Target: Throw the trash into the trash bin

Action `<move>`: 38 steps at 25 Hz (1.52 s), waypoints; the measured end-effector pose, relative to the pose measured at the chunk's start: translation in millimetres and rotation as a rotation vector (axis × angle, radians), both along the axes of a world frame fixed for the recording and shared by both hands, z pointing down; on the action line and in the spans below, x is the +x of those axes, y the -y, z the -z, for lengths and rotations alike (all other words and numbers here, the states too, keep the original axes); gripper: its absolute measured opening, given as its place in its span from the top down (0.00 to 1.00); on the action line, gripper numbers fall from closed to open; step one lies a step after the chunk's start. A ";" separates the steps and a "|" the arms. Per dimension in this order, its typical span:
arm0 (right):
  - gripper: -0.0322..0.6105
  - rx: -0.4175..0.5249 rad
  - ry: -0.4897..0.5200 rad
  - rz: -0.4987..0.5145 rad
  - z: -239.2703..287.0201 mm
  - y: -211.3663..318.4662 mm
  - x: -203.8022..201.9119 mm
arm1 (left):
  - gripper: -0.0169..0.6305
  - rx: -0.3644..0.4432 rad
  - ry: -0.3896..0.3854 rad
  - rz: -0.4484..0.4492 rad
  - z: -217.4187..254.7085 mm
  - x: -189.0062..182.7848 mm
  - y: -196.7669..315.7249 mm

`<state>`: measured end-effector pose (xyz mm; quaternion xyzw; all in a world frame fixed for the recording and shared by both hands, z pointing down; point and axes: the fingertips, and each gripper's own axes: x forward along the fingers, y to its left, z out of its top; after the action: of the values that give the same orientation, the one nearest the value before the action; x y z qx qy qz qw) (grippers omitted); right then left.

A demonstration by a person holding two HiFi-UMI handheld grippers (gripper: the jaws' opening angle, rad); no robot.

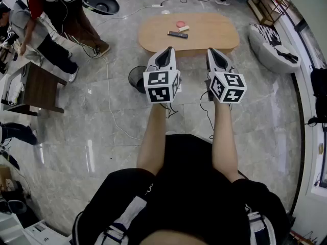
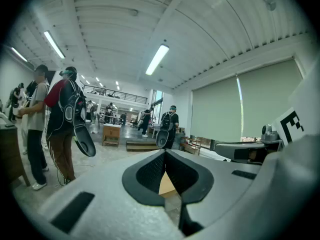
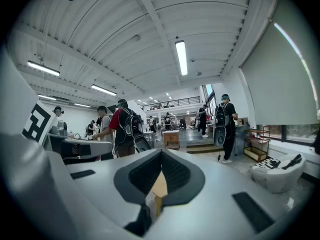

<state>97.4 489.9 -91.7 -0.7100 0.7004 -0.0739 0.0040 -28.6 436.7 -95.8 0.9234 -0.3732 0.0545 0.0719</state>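
Observation:
In the head view, a pink piece (image 1: pixel 181 24) and a pale piece of trash (image 1: pixel 183 28) lie beside a black remote (image 1: pixel 177 34) on the oval wooden table (image 1: pixel 153 34). On the floor at the table's near left stands a dark mesh trash bin (image 1: pixel 136 79). My left gripper (image 1: pixel 167 50) and right gripper (image 1: pixel 211 51) are held side by side, short of the table's near edge, pointing at it. Both are shut with nothing in them. The left gripper (image 2: pixel 165 153) and right gripper (image 3: pixel 161 152) each show their jaws meeting, with the room beyond.
A brown side table (image 1: pixel 38 88) stands at the left, with people (image 1: pixel 38 22) near it. Cables (image 1: pixel 110 86) trail over the marble floor. A striped beanbag (image 1: pixel 273 45) sits to the right of the table, and a shelf (image 1: pixel 265 4) stands behind it.

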 end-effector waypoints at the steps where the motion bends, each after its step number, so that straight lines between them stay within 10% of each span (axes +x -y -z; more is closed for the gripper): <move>1: 0.93 0.004 -0.002 -0.003 1.1 3.5 -1.4 | 0.97 0.004 0.000 -0.007 0.8 -0.6 3.7; 17: 0.93 0.014 -0.013 -0.144 6.3 34.5 23.7 | 0.97 -0.062 -0.009 -0.097 -13.9 10.1 50.7; 38: 0.93 0.037 0.002 0.132 -10.3 292.7 54.0 | 0.97 -0.088 -0.004 0.139 -43.5 32.9 269.0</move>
<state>151.4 197.3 -81.4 -0.6621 0.7468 -0.0614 0.0129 4.3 167.7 -52.3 0.8912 -0.4337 0.0637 0.1166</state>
